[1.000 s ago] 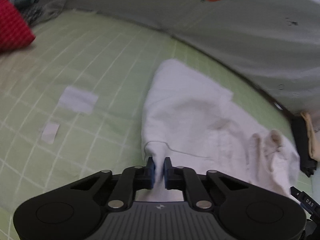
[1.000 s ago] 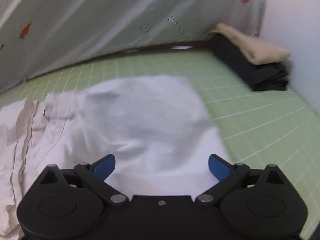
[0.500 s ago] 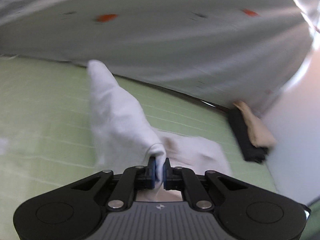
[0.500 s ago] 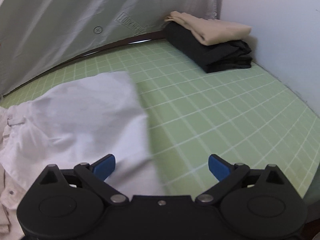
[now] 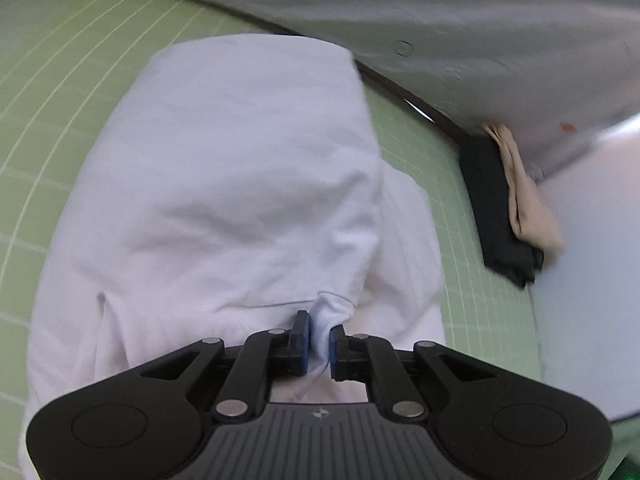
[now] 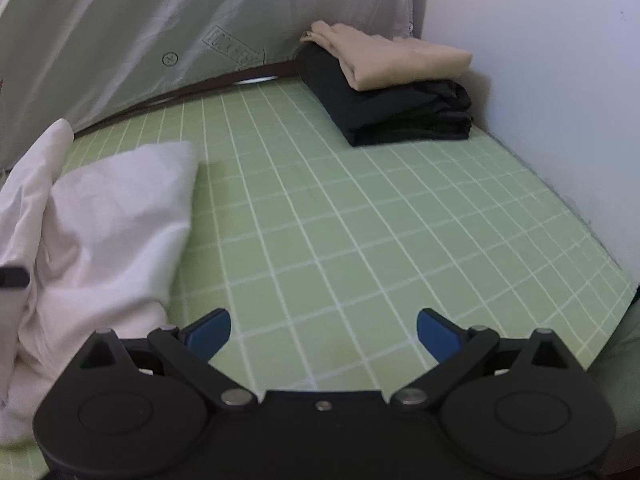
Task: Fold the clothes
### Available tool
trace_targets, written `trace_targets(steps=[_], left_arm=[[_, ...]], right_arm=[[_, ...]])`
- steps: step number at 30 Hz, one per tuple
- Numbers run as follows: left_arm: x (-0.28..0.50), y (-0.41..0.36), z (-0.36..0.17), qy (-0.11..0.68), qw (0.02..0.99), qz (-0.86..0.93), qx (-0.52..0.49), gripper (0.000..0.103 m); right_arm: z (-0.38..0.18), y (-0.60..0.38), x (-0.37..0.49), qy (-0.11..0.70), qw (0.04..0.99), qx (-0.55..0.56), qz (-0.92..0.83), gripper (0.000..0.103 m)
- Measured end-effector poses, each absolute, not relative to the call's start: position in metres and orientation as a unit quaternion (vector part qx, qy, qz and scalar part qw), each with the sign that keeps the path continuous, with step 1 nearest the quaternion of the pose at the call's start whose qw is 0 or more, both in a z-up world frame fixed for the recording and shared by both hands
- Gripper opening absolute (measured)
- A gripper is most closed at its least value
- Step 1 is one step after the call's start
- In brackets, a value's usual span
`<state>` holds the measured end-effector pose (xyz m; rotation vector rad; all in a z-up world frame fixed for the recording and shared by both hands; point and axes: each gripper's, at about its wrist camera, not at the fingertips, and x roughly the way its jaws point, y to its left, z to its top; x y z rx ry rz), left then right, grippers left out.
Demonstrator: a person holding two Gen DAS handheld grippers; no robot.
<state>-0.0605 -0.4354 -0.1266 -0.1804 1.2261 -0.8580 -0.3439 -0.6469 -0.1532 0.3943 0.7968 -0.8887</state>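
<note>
A white garment lies on the green grid mat, one layer folded over another. My left gripper is shut on a bunched edge of the white garment at its near side. In the right wrist view the white garment is at the left, part of it raised in a fold. My right gripper is open and empty over bare green mat, to the right of the garment and apart from it.
A folded stack, black cloth under beige cloth, sits at the mat's far right corner against the white wall; it also shows in the left wrist view. A grey printed sheet hangs along the back.
My left gripper has carried the garment's edge over, so a layer now lies folded on top. My right gripper has swung right, off the garment and over bare mat.
</note>
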Motion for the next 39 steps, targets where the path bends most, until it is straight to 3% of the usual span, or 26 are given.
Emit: trace_targets(steps=[2, 4, 6, 10, 13, 17, 20, 25, 27, 35, 39], left_arm=[[-0.062, -0.433, -0.125, 0.555, 0.731, -0.385, -0.095, 0.014], [-0.065, -0.431, -0.119, 0.549, 0.731, -0.391, -0.108, 0.028], [-0.068, -0.424, -0.11, 0.545, 0.72, -0.409, -0.134, 0.057], [-0.067, -0.4, -0.082, 0.519, 0.714, -0.432, -0.188, 0.062], [-0.057, -0.372, -0.073, 0.507, 0.699, -0.435, -0.256, 0.072], [-0.039, -0.338, -0.072, 0.497, 0.677, -0.418, -0.346, 0.074], [-0.021, -0.324, -0.078, 0.511, 0.707, -0.363, -0.328, 0.074], [0.002, -0.314, -0.102, 0.546, 0.717, -0.304, -0.309, 0.074], [0.007, -0.314, -0.111, 0.558, 0.711, -0.295, -0.31, 0.074], [0.002, -0.312, -0.144, 0.602, 0.682, -0.272, -0.312, 0.074], [0.003, -0.312, -0.142, 0.596, 0.689, -0.269, -0.313, 0.074]], right_arm=[[-0.157, -0.651, -0.35, 0.377, 0.804, 0.196, -0.416, 0.101], [-0.158, -0.654, -0.352, 0.374, 0.802, 0.208, -0.417, 0.101], [-0.155, -0.657, -0.35, 0.364, 0.803, 0.224, -0.415, 0.101], [-0.147, -0.659, -0.329, 0.339, 0.823, 0.262, -0.372, 0.101], [-0.139, -0.66, -0.309, 0.309, 0.846, 0.302, -0.314, 0.101], [-0.132, -0.664, -0.279, 0.266, 0.858, 0.375, -0.228, 0.1], [-0.134, -0.67, -0.254, 0.244, 0.844, 0.448, -0.165, 0.093], [-0.143, -0.666, -0.202, 0.256, 0.825, 0.5, -0.062, 0.052], [-0.142, -0.657, -0.183, 0.273, 0.831, 0.484, -0.041, 0.047], [-0.166, -0.646, -0.13, 0.325, 0.802, 0.501, -0.011, 0.046], [-0.162, -0.636, -0.116, 0.338, 0.818, 0.466, -0.015, 0.02]])
